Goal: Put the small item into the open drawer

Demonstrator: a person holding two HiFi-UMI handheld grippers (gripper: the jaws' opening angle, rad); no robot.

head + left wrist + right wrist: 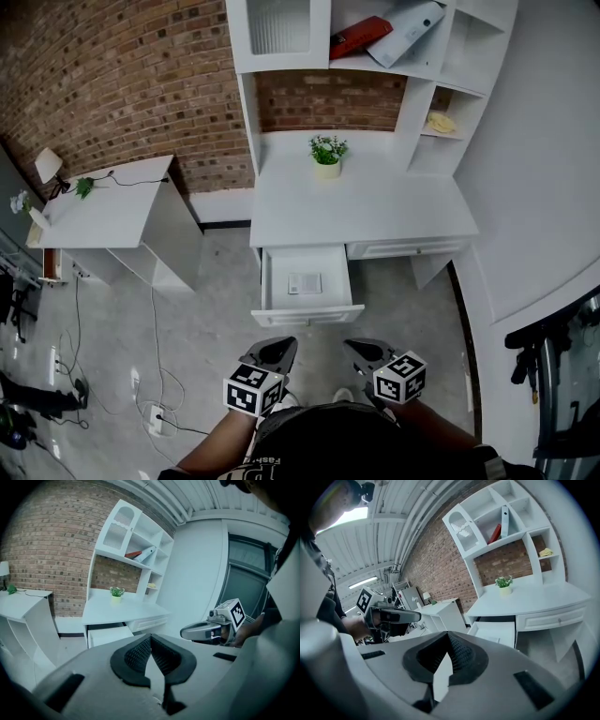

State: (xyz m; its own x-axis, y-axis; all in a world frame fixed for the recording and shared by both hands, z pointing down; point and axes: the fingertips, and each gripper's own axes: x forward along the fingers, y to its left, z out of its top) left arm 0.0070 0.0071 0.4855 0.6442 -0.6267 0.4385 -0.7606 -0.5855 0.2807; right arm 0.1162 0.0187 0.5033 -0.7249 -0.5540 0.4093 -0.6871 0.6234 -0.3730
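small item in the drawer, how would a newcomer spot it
Start at the white desk against the brick wall, the one with the potted plant. Its open drawer stands pulled out, and the small item lies flat inside. It is the only thing in there: a pale, flat square.

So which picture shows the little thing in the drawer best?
The head view: it looks down into the open drawer, so the small item shows whole. The right gripper view sees the drawer slantwise, the item barely. The left gripper view hides the item.
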